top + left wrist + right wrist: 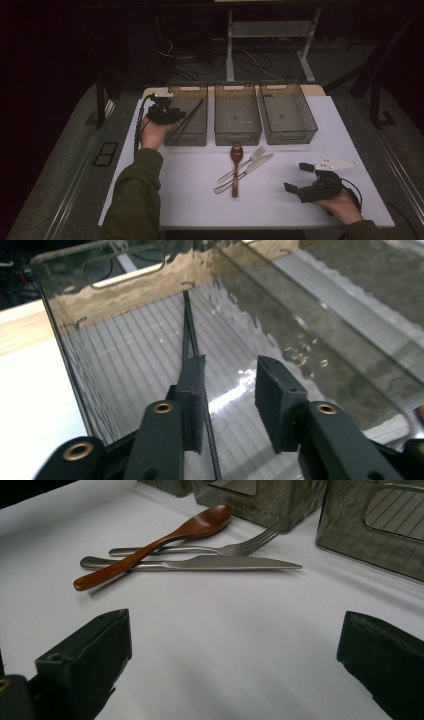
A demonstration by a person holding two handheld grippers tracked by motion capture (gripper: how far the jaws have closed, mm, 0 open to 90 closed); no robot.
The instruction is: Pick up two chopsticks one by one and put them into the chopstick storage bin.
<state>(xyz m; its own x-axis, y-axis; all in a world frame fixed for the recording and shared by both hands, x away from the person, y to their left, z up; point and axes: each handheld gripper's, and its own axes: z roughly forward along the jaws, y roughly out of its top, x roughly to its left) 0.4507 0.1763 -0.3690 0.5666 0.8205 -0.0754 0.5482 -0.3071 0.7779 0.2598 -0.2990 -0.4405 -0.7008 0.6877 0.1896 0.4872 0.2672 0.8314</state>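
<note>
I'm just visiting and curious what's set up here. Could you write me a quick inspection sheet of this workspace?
Surface: white table top, bare at the front.
Job's things: black chopsticks lying slanted in the left bin; middle bin and right bin hold nothing.
Clutter: wooden spoon crossing a fork and knife.
Grippers: left hand-held gripper over the left bin, jaws apart, chopsticks by one pad; right hand-held gripper open above the table.
Cables: one trails from the left hand-held gripper; more on the floor.
Surroundings: dark room, white desk legs.
</note>
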